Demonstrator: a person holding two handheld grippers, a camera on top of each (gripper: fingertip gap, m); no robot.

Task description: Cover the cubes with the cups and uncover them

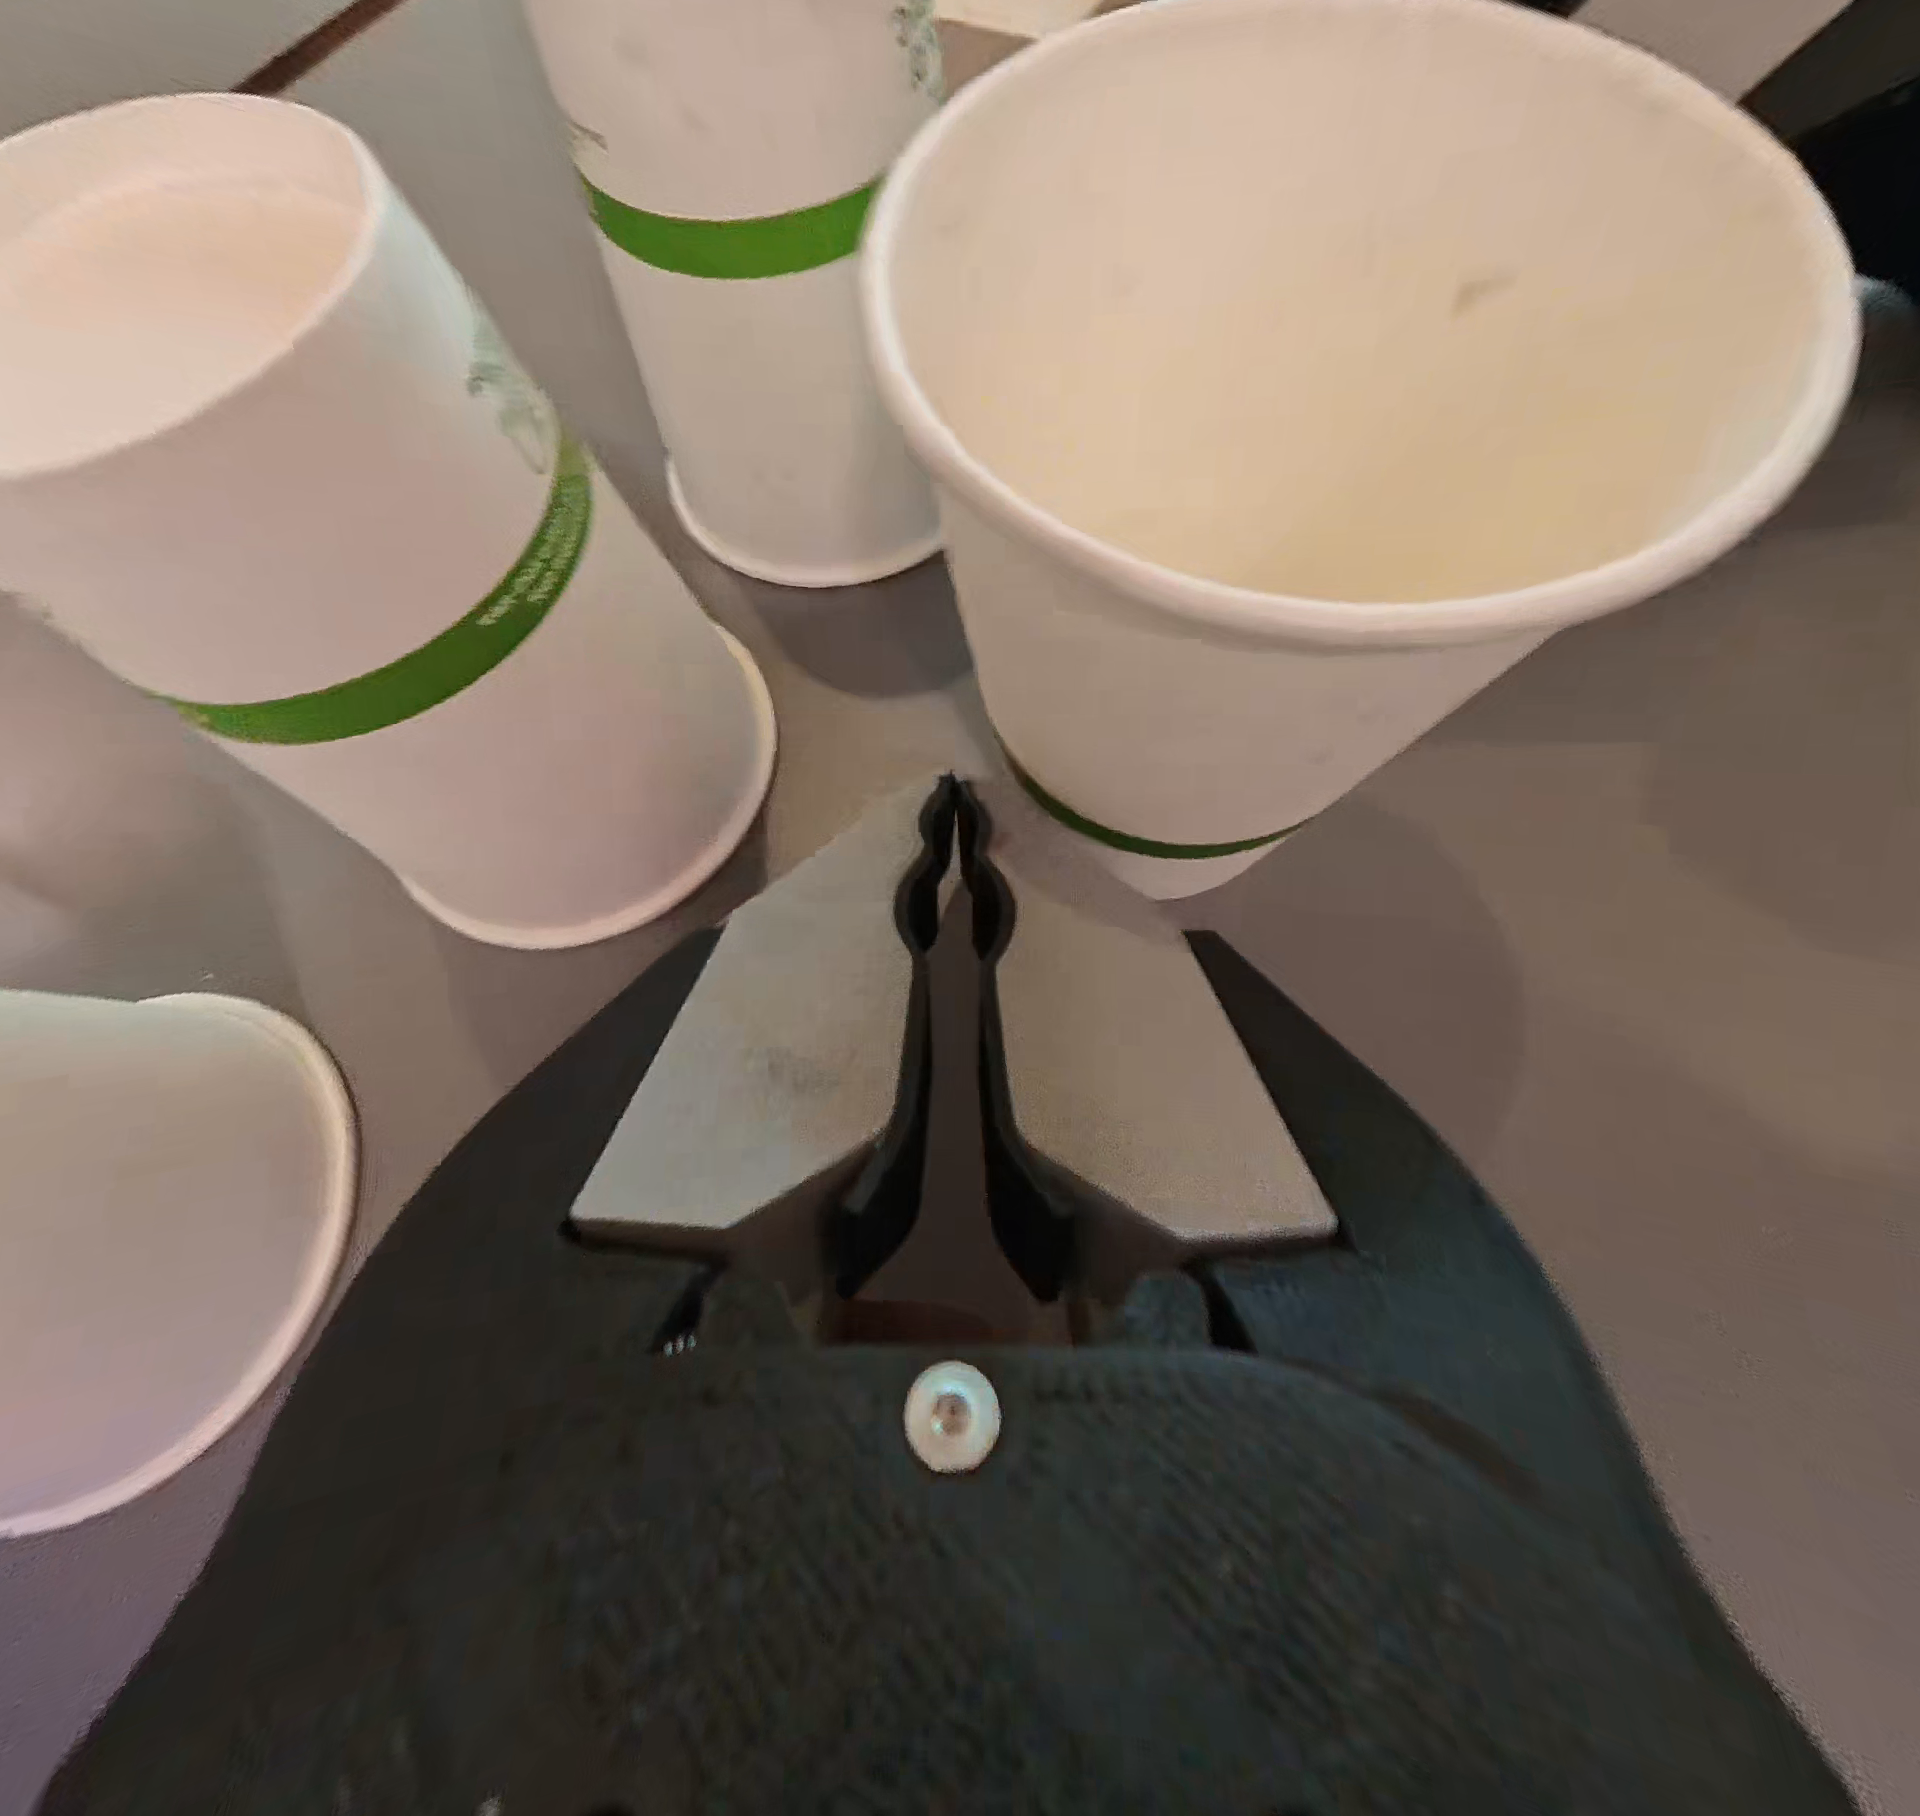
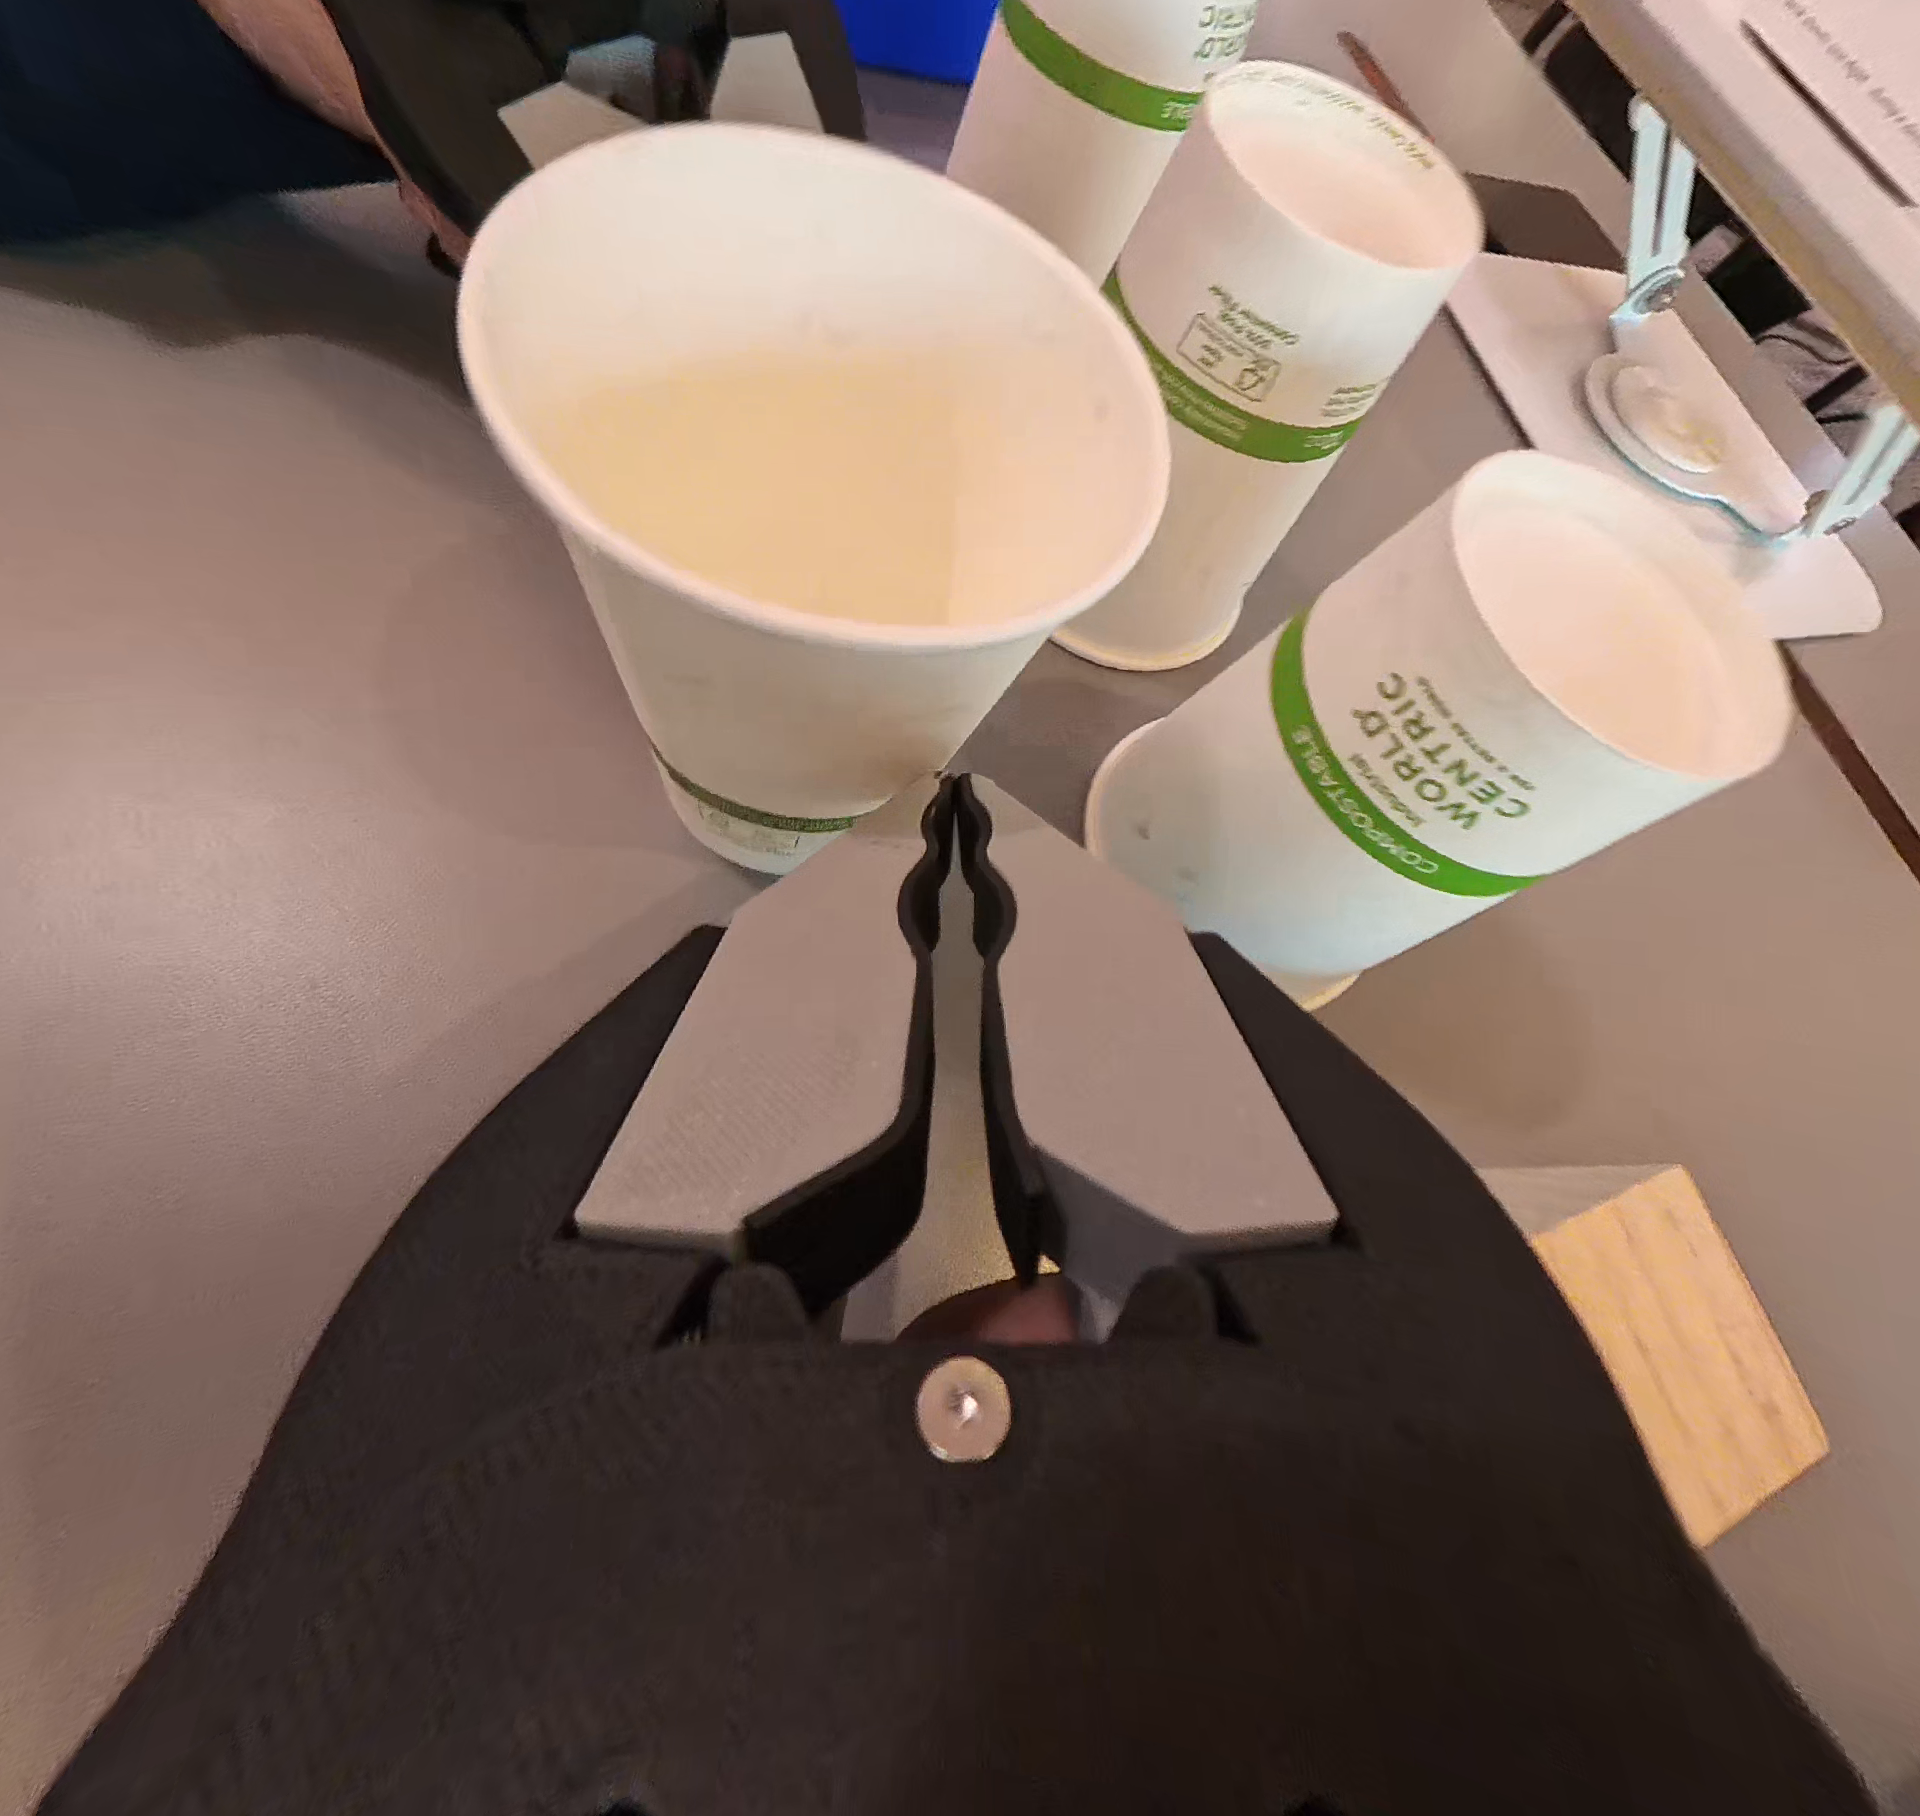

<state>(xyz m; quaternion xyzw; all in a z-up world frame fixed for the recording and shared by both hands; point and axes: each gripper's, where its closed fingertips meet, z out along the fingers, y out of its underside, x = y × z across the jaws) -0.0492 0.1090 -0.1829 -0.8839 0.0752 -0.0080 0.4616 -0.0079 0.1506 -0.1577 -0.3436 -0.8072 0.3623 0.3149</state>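
Left wrist view: upright cup (image 1: pixel 1351 395)

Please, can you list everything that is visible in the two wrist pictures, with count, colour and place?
Upright cup: one, white with green band, mouth up, middle of the table.
Upside-down cups: at least three, white with green bands, beside the upright cup.
Wooden block: one, light wood, near right edge, uncovered.
Table: one, grey.
White stand with a printed board: one, far right.
Left tongs: black, tips together, holding nothing, next to the upright cup.
Right tongs: black, tips together, holding nothing.
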